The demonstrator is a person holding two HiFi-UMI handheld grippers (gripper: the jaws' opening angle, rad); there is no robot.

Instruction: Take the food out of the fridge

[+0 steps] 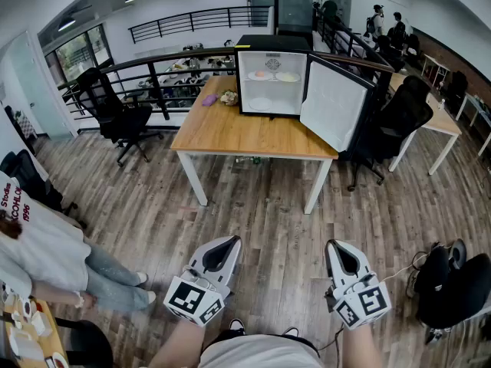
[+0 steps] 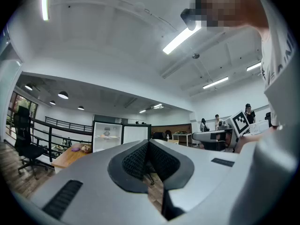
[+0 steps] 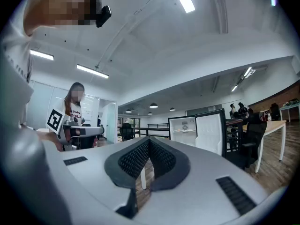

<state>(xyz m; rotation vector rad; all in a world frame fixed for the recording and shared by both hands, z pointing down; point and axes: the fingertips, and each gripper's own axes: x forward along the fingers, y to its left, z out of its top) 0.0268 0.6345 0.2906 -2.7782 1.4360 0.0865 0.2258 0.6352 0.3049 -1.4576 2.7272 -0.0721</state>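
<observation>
A small black fridge (image 1: 270, 46) stands on a wooden table (image 1: 230, 133) far ahead, its door (image 1: 331, 106) swung open to the right. Plates of food (image 1: 270, 75) lie on its upper shelf and another plate (image 1: 261, 103) sits lower down. A purple item (image 1: 209, 99) and a second food item (image 1: 229, 96) lie on the table left of the fridge. My left gripper (image 1: 230, 242) and right gripper (image 1: 332, 245) are held low and level over the wooden floor, well short of the table. Both are shut and empty. The fridge (image 2: 107, 136) appears small in the left gripper view and, as the fridge (image 3: 183, 131), in the right gripper view.
A black office chair (image 1: 115, 113) stands left of the table and another (image 1: 399, 117) to its right. A person (image 1: 38, 251) sits at my near left, and a dark chair (image 1: 453, 282) is at my near right. A black railing (image 1: 153, 71) runs behind the table.
</observation>
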